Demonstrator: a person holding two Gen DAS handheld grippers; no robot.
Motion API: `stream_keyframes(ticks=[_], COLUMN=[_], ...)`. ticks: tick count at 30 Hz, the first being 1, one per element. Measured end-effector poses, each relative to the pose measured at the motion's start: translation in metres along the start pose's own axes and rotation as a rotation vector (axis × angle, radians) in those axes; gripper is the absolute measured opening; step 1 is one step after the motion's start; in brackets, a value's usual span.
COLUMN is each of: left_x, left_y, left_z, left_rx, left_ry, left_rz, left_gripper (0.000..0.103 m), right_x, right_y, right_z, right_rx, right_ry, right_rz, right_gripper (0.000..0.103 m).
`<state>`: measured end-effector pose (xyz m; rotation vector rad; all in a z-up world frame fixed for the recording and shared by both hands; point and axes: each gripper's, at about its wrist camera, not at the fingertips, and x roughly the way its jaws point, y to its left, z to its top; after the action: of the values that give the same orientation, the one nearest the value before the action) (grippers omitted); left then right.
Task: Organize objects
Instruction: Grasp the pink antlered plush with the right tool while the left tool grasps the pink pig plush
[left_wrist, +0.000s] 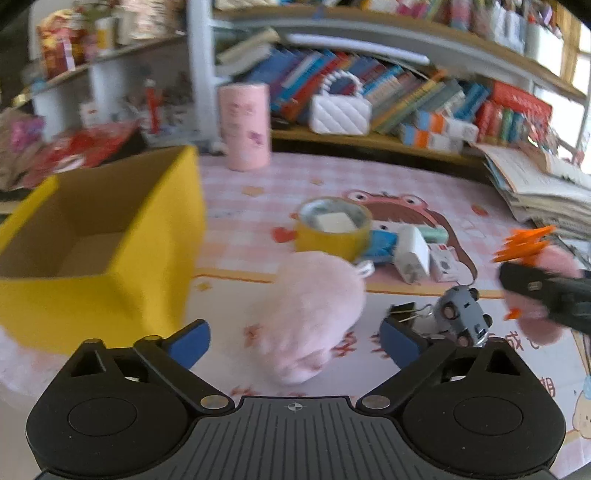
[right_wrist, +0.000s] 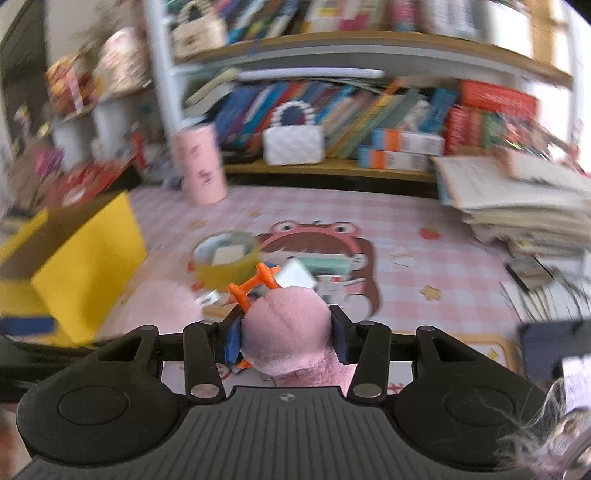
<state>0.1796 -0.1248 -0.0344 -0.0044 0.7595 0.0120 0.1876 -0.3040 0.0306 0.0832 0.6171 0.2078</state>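
Observation:
My right gripper is shut on a pink plush toy with orange antlers, held above the table; it also shows in the left wrist view at the right. My left gripper is open and empty, low over the table, with a second pink plush lying between and just beyond its blue fingers. A yellow cardboard box, open on top, stands at the left; it also shows in the right wrist view. A yellow tape roll, a white charger, a toy car and a binder clip lie mid-table.
A pink cylinder stands at the back of the pink checked table mat. A white quilted handbag and books fill the shelf behind. A stack of open books lies at the right. Clutter sits at the far left.

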Motion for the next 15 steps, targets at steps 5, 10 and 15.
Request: stream_keyframes(ticks=[5,10,15], left_x=[0.045,0.069,0.048], left_y=[-0.025,-0.027,-0.015], left_z=[0.009,0.006,0.009], left_rx=[0.106,0.149,0.102], left_ry=[0.039,0.059,0.022], left_rz=[0.008,0.049,0.031], left_gripper=[0.092,0.072,0.063], right_x=[-0.009,-0.017,-0.024], right_y=[-0.016,-0.008,0.005], right_z=[0.004,-0.004,-0.016], right_rx=[0.091,0.082,0.055], right_ry=[0.019,0.034,0.059], right_rz=[0.020,0.059,0.061], right_gripper=[0.044,0.044,0.044])
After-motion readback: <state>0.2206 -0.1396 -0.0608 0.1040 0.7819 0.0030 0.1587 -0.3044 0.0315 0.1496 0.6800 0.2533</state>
